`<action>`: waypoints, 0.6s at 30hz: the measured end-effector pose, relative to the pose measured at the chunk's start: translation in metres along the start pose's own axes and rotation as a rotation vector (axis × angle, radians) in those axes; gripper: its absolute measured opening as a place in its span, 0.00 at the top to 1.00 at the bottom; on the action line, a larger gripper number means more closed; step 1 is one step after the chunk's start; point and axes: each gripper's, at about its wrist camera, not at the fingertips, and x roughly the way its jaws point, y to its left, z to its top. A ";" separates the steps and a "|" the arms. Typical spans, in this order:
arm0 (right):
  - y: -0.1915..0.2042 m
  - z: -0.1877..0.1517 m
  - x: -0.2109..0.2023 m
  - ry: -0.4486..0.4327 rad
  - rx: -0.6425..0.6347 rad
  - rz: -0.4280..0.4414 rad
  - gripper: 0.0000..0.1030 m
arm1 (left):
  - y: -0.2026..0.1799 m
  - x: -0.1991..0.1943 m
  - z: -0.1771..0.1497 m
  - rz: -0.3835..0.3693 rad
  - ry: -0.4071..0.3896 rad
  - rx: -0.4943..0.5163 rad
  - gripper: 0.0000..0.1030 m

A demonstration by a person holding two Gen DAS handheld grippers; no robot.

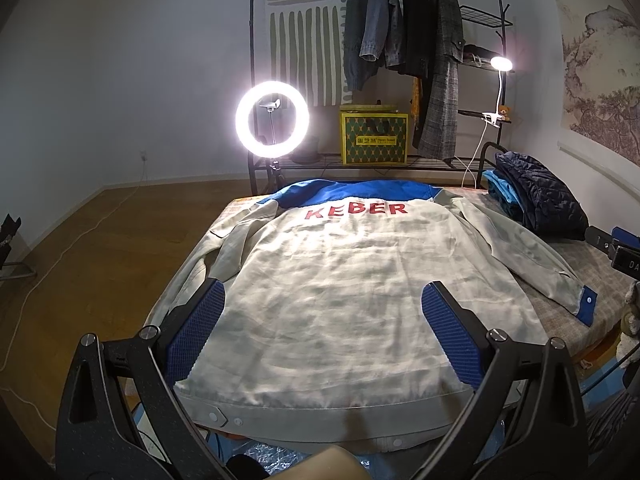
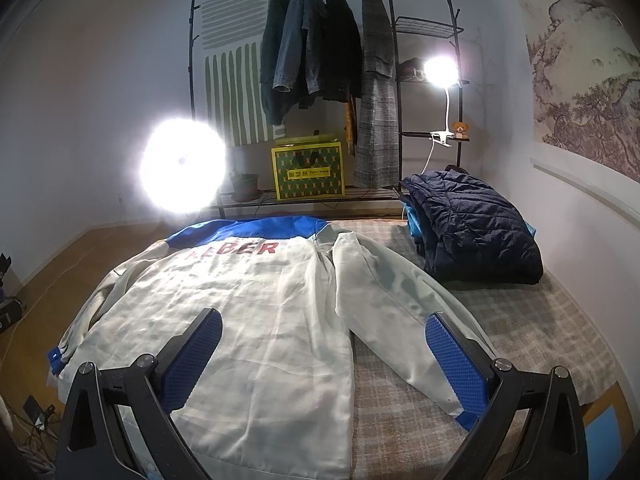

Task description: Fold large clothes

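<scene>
A large cream jacket point(image 1: 328, 280) with a blue yoke and red "KEBER" lettering lies back-up, spread flat on the bed; it also shows in the right wrist view point(image 2: 248, 320). Its right sleeve point(image 2: 400, 312) lies out to the side, ending in a blue cuff point(image 1: 587, 305). The left sleeve lies along the left side. My left gripper point(image 1: 323, 302) is open, hovering above the jacket's lower back near the hem. My right gripper point(image 2: 325, 326) is open above the jacket's right side and sleeve. Both are empty.
A folded navy quilted jacket point(image 2: 476, 228) on blue clothes sits at the bed's far right. The checked bed cover point(image 2: 540, 332) lies under everything. Beyond stand a ring light point(image 1: 272, 118), a clothes rack with hanging coats point(image 1: 400, 20), a yellow box point(image 1: 374, 140) and a clip lamp point(image 1: 501, 63).
</scene>
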 end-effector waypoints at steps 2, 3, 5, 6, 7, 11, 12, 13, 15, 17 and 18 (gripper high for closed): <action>0.000 0.000 0.000 0.000 -0.002 0.000 0.00 | 0.000 -0.001 0.001 0.000 0.000 0.000 0.02; 0.000 0.000 0.000 0.000 -0.002 0.000 0.00 | -0.001 -0.001 0.001 0.000 -0.001 0.000 0.02; 0.000 0.000 0.000 0.000 0.000 -0.001 0.00 | -0.001 -0.001 0.001 0.000 -0.001 0.001 0.02; -0.001 0.000 0.000 0.000 0.000 -0.001 0.00 | -0.001 -0.001 0.001 0.000 0.000 0.000 0.02; 0.000 0.000 0.000 0.000 0.000 0.000 0.00 | -0.001 -0.001 0.001 0.000 0.000 0.001 0.02; 0.000 0.000 0.000 -0.001 0.000 0.000 0.00 | -0.001 -0.001 0.001 0.000 -0.002 0.002 0.02; 0.000 0.000 0.000 0.000 0.000 0.001 0.00 | -0.001 -0.001 0.001 0.002 -0.002 0.002 0.02; 0.000 0.000 0.000 -0.001 0.000 0.001 0.00 | -0.001 -0.001 0.000 0.001 -0.002 0.003 0.02; 0.000 0.000 0.000 -0.002 0.000 0.000 0.00 | -0.001 -0.001 0.000 0.002 -0.003 0.003 0.02; -0.001 0.000 -0.001 -0.004 -0.001 0.000 0.00 | -0.001 -0.001 0.000 0.002 -0.004 0.003 0.02; -0.001 0.001 -0.001 -0.006 -0.002 -0.001 0.00 | -0.002 -0.001 0.000 0.003 -0.004 0.003 0.02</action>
